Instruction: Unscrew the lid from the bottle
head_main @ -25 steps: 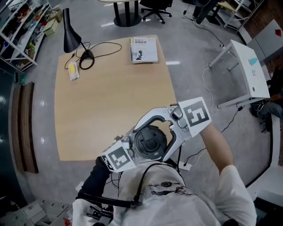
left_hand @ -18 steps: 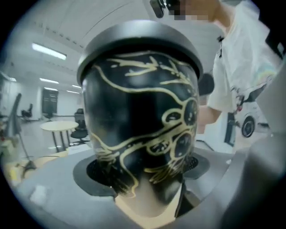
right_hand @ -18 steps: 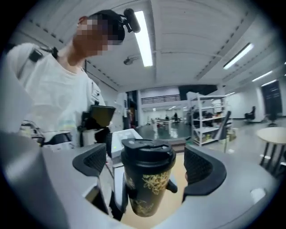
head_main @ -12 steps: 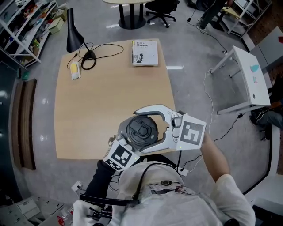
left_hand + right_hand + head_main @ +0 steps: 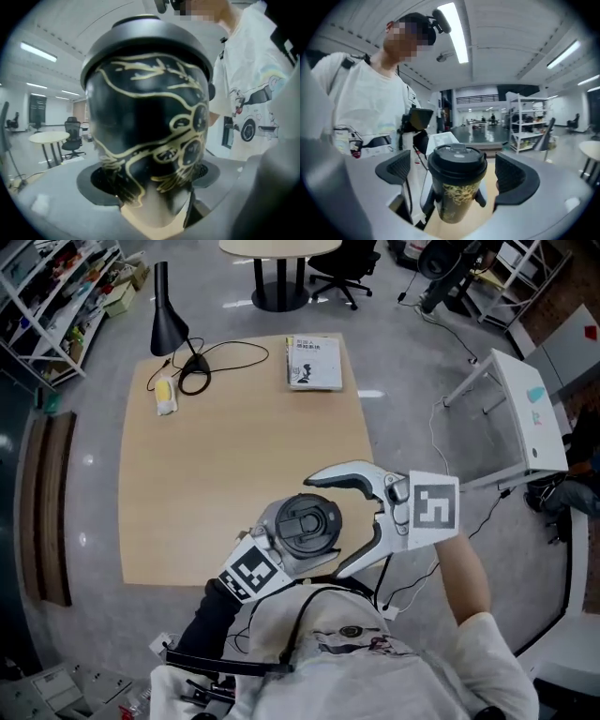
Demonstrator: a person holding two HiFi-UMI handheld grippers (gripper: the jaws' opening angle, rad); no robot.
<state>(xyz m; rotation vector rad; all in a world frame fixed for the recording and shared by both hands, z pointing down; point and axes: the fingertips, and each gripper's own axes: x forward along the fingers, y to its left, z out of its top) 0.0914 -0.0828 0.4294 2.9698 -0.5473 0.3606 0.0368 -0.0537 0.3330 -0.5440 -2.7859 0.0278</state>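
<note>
A black bottle [image 5: 150,122] with a gold pattern and a black lid [image 5: 309,524] is held just above the table's near edge. My left gripper [image 5: 292,557] is shut on its body from below the lid, and its pads [image 5: 101,180] press the patterned wall. My right gripper [image 5: 334,523] reaches in from the right at lid height. Its jaws are opening: both pads [image 5: 511,176] stand apart from the lid [image 5: 458,161], which sits between them on top of the bottle [image 5: 457,197].
The wooden table [image 5: 216,456] carries a black desk lamp [image 5: 169,320] with its cable, a yellow object [image 5: 166,395] and a book [image 5: 314,362] at the far side. A white table [image 5: 530,399] stands to the right. The person's torso is right behind the grippers.
My right gripper turned around the lid, then its jaws spread away from it. The left gripper has kept its hold on the bottle and shifted slightly.
</note>
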